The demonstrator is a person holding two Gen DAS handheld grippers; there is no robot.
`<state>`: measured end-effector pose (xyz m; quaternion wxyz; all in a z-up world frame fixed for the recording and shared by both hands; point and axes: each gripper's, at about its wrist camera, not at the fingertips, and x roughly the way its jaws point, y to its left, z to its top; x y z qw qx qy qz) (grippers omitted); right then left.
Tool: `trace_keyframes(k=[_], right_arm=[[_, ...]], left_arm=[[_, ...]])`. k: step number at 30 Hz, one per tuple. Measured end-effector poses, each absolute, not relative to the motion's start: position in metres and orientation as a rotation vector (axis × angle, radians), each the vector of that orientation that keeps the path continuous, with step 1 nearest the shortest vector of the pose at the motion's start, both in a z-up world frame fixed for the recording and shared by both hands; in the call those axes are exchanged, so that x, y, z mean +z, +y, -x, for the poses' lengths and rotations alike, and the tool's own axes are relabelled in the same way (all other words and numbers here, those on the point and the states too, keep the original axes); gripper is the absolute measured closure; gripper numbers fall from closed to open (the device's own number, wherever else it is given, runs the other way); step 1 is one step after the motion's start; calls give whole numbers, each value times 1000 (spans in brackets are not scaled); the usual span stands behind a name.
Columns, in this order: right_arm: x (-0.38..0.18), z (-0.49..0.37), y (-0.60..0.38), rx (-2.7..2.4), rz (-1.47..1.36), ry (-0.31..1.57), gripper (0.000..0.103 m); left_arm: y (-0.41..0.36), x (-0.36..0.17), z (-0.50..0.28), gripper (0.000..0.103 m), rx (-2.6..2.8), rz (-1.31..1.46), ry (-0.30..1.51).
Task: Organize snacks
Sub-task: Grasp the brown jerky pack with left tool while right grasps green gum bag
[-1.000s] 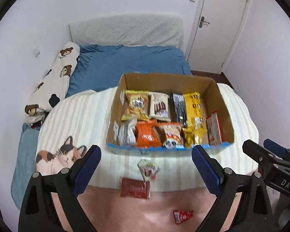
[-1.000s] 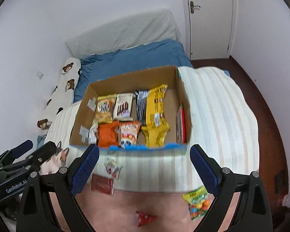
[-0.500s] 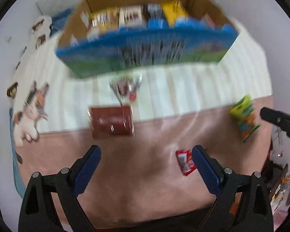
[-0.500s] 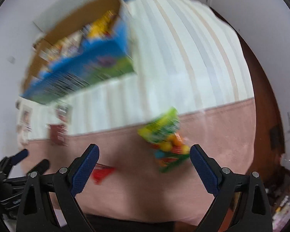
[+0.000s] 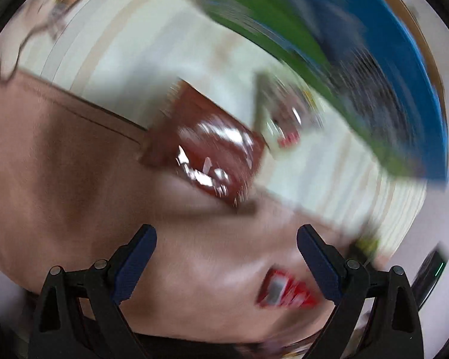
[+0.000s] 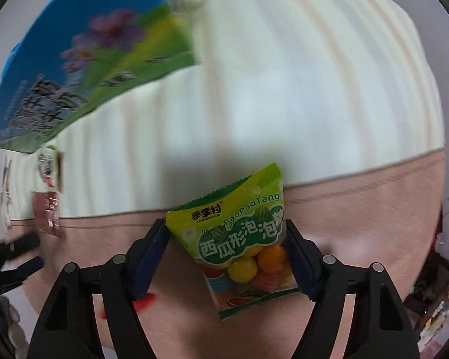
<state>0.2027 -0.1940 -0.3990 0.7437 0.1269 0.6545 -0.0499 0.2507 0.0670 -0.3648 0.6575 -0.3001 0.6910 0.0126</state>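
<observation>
Left gripper (image 5: 226,246): tongs spread wide, nothing between them, hovering low over the pink part of the blanket (image 5: 74,164). View is super smeared, so take the details loosely.
Brown packet (image 5: 206,146): shiny wrapper, sits at about 12 o'clock from the left gripper, right across the seam where pink meets the cream stripes.
Pale little packet (image 5: 284,119): just beside the brown one at its 2 o'clock, on the stripes. Too blurry to read.
Red packet (image 5: 284,290): small, on the pink, near the left gripper's right finger (image 5: 317,257).
Box (image 6: 83,68): blue-and-green printed side with flowers, at 10 o'clock in the right view, sitting on the striped part.
Right gripper (image 6: 226,251): tongs closed in against both sides of the green candy bag (image 6: 233,224), looks clamped on it.
Green candy bag: watermelon print, round yellow and orange balls showing through the clear window, lying on the pink just below the seam.
</observation>
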Motion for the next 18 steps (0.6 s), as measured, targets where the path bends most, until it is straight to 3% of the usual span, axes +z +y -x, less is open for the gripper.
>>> trace_keyframes(k=[7,18], right_arm=[[-401,-216,-166,-98,-260,1442,25],[-393,-216,-162,-53,-268,1492,25]], left_arm=[[96,-392,-274,7,264,878,1544],[97,-399,-240,7,249,608,1646]])
